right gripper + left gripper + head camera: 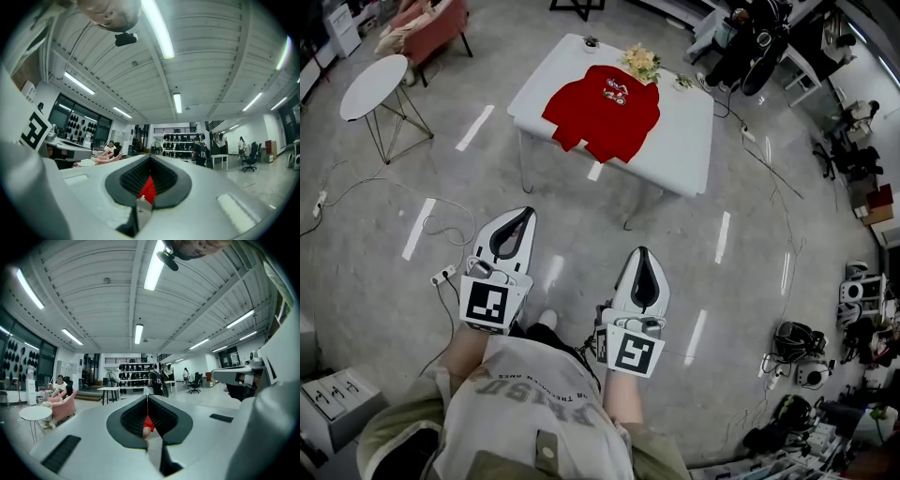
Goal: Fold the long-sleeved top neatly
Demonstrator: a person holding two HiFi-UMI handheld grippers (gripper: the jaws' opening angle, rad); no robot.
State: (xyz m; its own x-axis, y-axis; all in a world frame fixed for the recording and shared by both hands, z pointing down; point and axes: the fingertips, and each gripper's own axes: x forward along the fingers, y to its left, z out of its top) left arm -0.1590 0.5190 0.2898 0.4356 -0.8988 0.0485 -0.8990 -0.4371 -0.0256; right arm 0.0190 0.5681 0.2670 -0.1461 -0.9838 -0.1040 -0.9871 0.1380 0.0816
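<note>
The red long-sleeved top (605,111) lies spread on the white table (680,150), front side up, its lower part reaching the table's near edge. A small bunch of flowers (641,62) sits at the table's far edge, just beyond the garment. Laid out flat like this, it looks ready to be folded, but no fold has been made yet.

The person stands well back from the table, on the near side, with both grippers held level and side by side, pointing toward it. This looks like a carrying posture for the approach, not a reach.

The left gripper (523,217) has its jaws pressed together with nothing between them. The red seen through the gap behind them in the left gripper view is the distant top on the table. The right gripper (642,255) is the same: its jaws are together and empty, and it is far from the table.
</note>
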